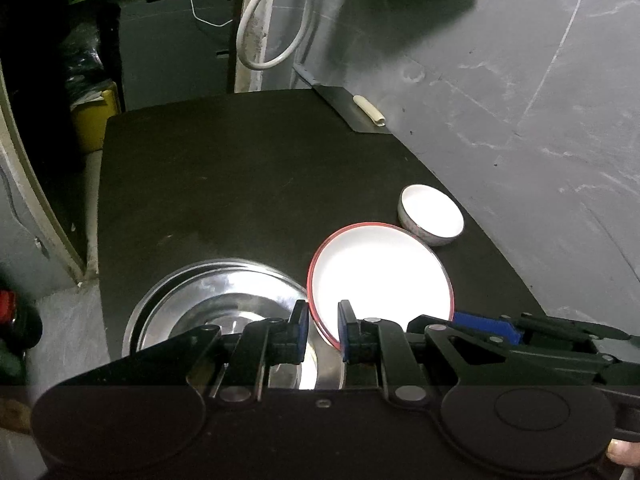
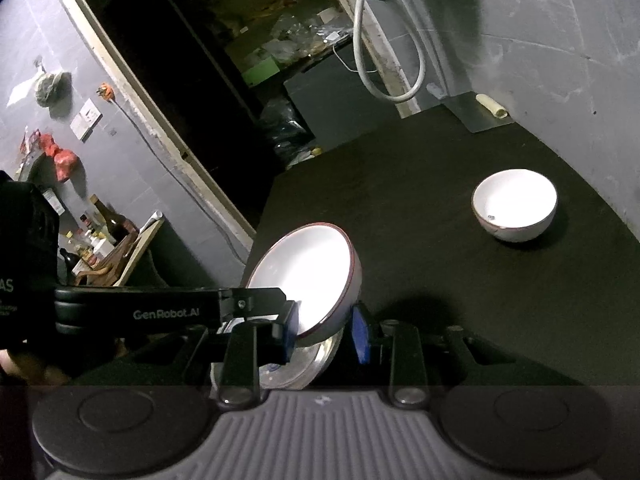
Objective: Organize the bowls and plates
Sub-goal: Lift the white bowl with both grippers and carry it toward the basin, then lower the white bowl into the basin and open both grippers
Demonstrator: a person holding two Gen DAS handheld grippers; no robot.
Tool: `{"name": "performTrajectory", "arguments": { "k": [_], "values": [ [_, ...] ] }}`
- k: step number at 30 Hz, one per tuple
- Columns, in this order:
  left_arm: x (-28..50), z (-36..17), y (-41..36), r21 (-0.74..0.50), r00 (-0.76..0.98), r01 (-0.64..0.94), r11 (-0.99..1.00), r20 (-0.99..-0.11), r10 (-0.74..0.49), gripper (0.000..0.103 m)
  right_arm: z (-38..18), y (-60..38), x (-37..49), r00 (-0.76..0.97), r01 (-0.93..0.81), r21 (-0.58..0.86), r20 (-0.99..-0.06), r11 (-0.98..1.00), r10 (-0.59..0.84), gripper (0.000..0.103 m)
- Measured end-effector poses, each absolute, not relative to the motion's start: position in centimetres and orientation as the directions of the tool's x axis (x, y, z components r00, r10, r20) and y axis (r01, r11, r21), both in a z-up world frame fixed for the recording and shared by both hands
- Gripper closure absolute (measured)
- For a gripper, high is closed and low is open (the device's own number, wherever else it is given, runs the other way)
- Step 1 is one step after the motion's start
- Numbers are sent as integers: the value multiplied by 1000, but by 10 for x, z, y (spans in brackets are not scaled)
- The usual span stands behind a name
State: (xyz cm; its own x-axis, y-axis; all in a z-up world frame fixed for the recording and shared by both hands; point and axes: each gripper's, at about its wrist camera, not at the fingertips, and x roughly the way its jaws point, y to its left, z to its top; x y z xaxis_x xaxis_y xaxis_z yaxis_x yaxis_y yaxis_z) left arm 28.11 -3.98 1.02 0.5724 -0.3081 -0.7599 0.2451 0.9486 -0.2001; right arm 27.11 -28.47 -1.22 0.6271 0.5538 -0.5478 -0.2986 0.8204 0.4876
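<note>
Red-rimmed plate point(image 1: 380, 272) rim pinched between left gripper point(image 1: 323, 330) fingers, tilted above steel plate point(image 1: 224, 304)

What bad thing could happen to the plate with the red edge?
Both tongs, left and right, pinch only the rim of the red-edged plate, which is tilted above the steel plates. It might slip and drop onto them. Swung sideways, it might also bump the small white bowl.

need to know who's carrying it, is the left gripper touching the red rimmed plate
Touching. The left wrist view shows the left gripper with its blue pads closed on the near rim of the red rimmed plate.
</note>
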Motion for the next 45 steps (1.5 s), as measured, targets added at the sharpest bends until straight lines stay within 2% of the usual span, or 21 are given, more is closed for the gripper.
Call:
{"name": "performTrajectory", "arguments": {
  "k": [25,45],
  "values": [
    [204,0,-29,-248,480,363,898,-777,-408,87,-18,-279,180,623,-245,469,-594,848,509,70],
    [178,-22,-24,-263,395,355,897,-828,-398,85,-32,-268,158,543,-235,445,-678,864,496,70]
  ]
}}
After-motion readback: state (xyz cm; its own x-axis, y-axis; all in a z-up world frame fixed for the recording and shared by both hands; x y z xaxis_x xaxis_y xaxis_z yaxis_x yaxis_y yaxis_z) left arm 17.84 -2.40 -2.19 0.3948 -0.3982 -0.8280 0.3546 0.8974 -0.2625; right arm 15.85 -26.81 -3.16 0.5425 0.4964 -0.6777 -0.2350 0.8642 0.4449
